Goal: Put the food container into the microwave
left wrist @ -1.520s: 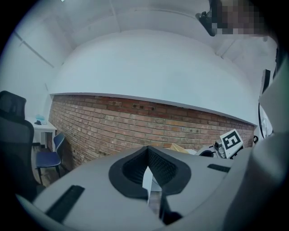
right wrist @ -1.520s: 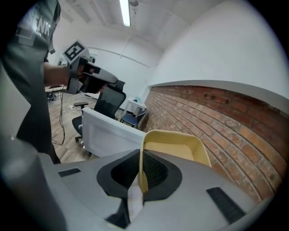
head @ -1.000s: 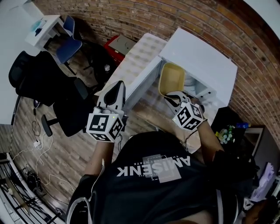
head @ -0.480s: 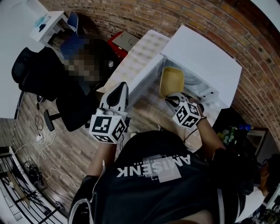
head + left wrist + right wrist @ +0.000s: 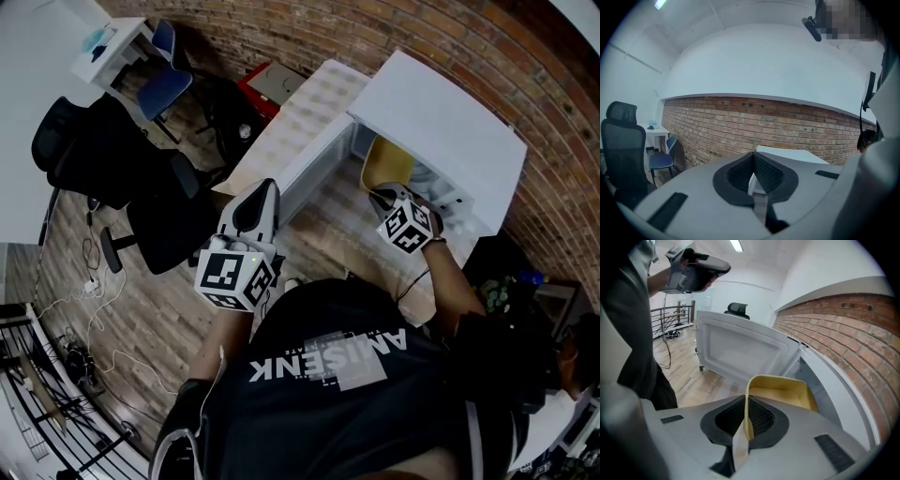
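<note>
The yellow food container (image 5: 387,163) is tilted at the mouth of the white microwave (image 5: 450,122), part of it hidden under the microwave's top. The microwave door (image 5: 314,167) hangs open to the left. My right gripper (image 5: 379,195) is shut on the container's near rim. In the right gripper view the pads pinch the container's rim (image 5: 748,414), with the container (image 5: 783,390) ahead and the door (image 5: 740,350) behind it. My left gripper (image 5: 266,187) hovers left of the door, shut and holding nothing. In the left gripper view its jaws (image 5: 753,180) meet.
The microwave stands on a light table (image 5: 295,112) against a brick wall (image 5: 525,56). Black office chairs (image 5: 89,155), a blue chair (image 5: 171,82) and a red box (image 5: 272,82) stand on the wooden floor at left. Cables (image 5: 89,309) trail on the floor.
My right gripper has carried the yellow container down and forward, from in front of the microwave into its opening. The left gripper has stayed where it was.
</note>
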